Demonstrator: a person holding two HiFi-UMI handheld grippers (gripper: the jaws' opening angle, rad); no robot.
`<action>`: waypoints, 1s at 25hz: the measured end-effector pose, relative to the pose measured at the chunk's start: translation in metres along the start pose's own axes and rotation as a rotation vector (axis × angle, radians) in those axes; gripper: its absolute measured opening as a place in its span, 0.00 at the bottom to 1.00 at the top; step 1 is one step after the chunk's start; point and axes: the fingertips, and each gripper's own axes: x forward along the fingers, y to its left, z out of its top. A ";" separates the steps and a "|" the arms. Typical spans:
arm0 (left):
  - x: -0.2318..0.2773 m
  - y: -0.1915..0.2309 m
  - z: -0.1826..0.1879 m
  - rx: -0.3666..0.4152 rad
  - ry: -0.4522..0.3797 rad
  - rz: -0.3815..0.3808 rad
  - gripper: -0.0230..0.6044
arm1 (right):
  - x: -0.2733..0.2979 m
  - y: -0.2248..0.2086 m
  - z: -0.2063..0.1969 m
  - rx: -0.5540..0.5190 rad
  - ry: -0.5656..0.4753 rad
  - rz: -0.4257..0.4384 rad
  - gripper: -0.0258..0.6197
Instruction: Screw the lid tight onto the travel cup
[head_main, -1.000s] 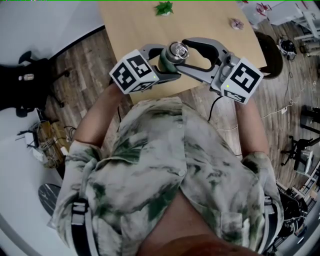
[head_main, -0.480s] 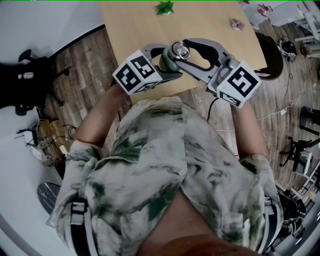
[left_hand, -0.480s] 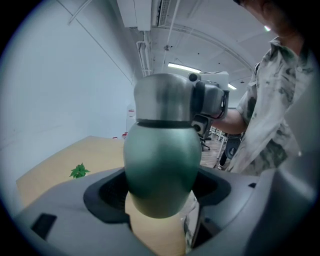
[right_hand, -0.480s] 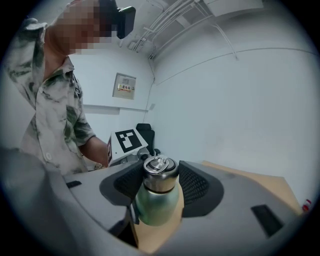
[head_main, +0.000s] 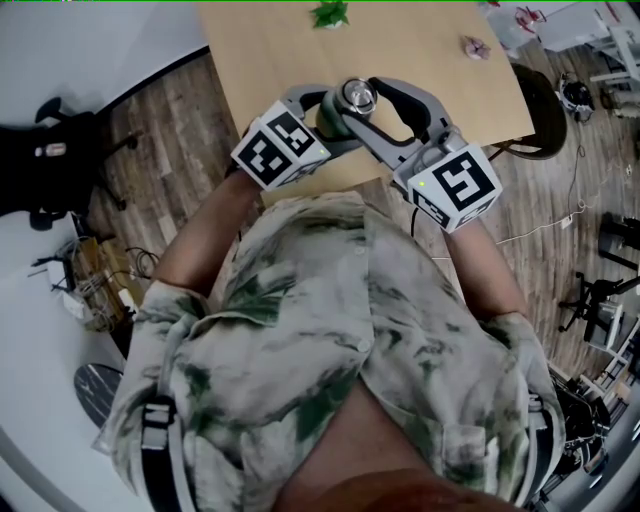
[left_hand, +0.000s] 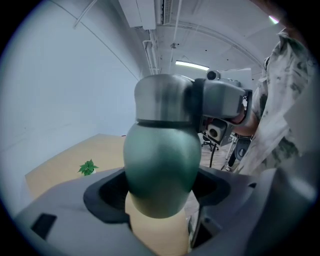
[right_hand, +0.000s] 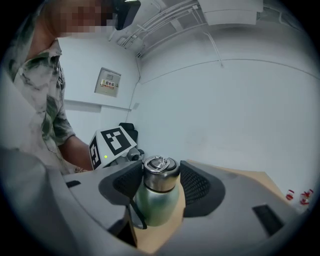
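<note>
1. The person in the leaf-print shirt (head_main: 330, 340) filled most of the head view, arms stretched forward with one gripper in each hand.
2. The light wooden table (head_main: 270, 60) was right in front of them. A black office chair (head_main: 50, 160) stood off to the left on the wood floor.
3. The left gripper (left_hand: 160, 200) was clamped on the travel cup (left_hand: 161, 165). Its dark pads pressed the green body from both sides, low down, so the jaws were about a cup's width apart.
4. The right gripper (right_hand: 161, 182) came in from the other side with its jaws spread fairly wide. They sat around the top of the cup, pads right up against the lid on both sides.
5. The travel cup was between the two grippers, over the near edge of the table. I couldn't tell if its base was touching the wood.
6. The steel lid (right_hand: 161, 175) sat on top of the cup, with a small ring lying flat on it.
7. A little green plant (head_main: 328, 15) was at the far end of the table, well away from the cup.
</note>
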 end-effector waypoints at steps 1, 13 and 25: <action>0.000 -0.001 0.000 0.003 -0.001 -0.008 0.64 | -0.002 0.002 0.000 -0.003 -0.002 0.020 0.45; -0.005 -0.017 -0.005 0.078 0.002 -0.154 0.64 | -0.013 0.010 0.003 -0.096 0.007 0.283 0.49; -0.002 -0.019 -0.005 0.077 0.010 -0.129 0.64 | -0.013 0.013 0.001 -0.096 -0.002 0.266 0.42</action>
